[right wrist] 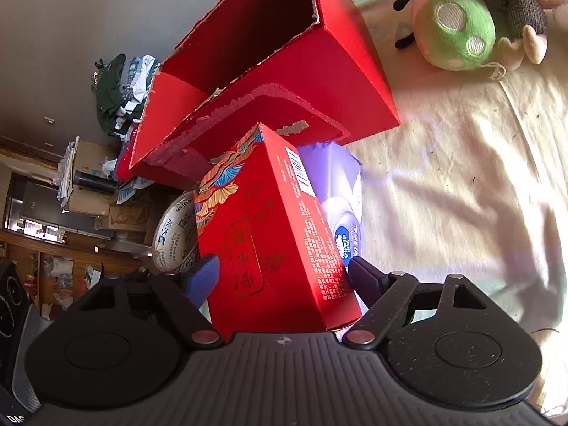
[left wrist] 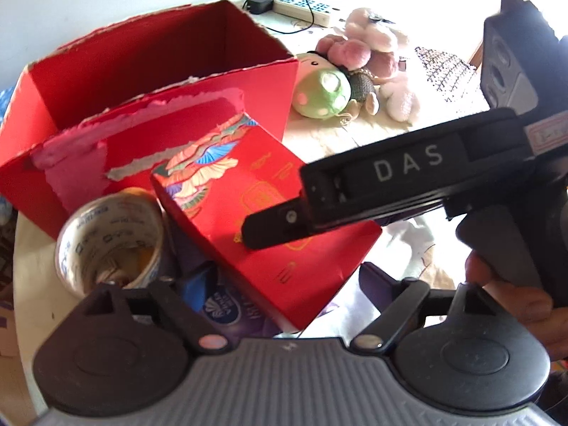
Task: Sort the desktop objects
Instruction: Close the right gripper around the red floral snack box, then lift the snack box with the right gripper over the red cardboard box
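Note:
My right gripper is shut on a small red box with a fan pattern, holding it tilted above the table. In the left wrist view that gripper reaches in from the right, one finger lying across the small red box. Under the box lies a purple tissue pack. My left gripper has its fingers wide apart on either side of the pack; the red box hides any contact. A big open red carton stands just behind.
A roll of printed tape stands at the left beside the carton. Plush toys lie to the right on the cream cloth. A power strip sits at the back. A hand holds the right gripper.

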Tool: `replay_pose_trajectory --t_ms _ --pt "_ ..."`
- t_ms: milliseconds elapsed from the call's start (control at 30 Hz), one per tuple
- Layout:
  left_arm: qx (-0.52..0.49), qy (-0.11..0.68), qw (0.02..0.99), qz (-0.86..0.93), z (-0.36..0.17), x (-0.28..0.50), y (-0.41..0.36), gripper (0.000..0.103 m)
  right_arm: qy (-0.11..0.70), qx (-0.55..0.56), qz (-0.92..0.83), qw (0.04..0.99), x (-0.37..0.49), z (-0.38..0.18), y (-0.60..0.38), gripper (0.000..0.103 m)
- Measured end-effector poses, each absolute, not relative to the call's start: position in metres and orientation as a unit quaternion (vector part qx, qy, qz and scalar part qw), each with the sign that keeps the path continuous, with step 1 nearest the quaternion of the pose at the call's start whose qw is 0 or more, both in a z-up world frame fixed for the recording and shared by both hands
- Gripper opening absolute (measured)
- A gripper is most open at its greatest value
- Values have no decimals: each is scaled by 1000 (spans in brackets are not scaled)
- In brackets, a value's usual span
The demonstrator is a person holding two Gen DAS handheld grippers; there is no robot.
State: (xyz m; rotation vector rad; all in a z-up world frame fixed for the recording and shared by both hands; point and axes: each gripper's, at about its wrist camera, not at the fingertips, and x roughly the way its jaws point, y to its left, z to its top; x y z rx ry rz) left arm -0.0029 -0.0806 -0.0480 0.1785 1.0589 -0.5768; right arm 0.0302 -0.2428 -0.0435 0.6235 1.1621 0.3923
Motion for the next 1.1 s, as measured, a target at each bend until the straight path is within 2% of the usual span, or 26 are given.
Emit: replay_pose_trajectory --t_ms 67,233,333,400,533,600,633,667,700,867,1067,1100 --pt "89 490 821 -278 -47 -4 -87 86 530 283 181 779 23 -37 -255 71" --pt "110 477 817 -304 -48 -9 -107 87 522 247 185 796 13 -30 -268 69" --pt "138 459 825 -299 -59 -13 -112 88 521 265 215 783 16 -38 -271 69" --pt "141 457 826 -298 -66 -14 -109 81 528 298 239 758 23 -50 -272 68" --pt "145 445 831 -300 -71 -19 -112 79 550 328 252 725 32 -73 -266 65" --pt "158 440 834 -292 -72 -21 -117 73 545 325 257 729 33 -69 -266 51" --pt "156 441 835 -291 -70 -20 -119 70 539 316 258 737 33 -63 -266 47" --pt "152 442 835 -291 -67 -19 -120 63 531 296 257 751 32 -55 -265 47" --pt "148 443 835 -291 -63 -18 -120 60 523 279 257 763 31 -46 -265 46" --pt "117 414 856 -287 -25 -1 -122 62 473 226 268 809 39 2 -265 47" --pt "115 378 883 -254 12 54 -119 66 447 173 265 836 93 44 -246 47" --pt "115 375 886 -248 16 67 -116 71 443 161 263 842 101 49 -237 47"
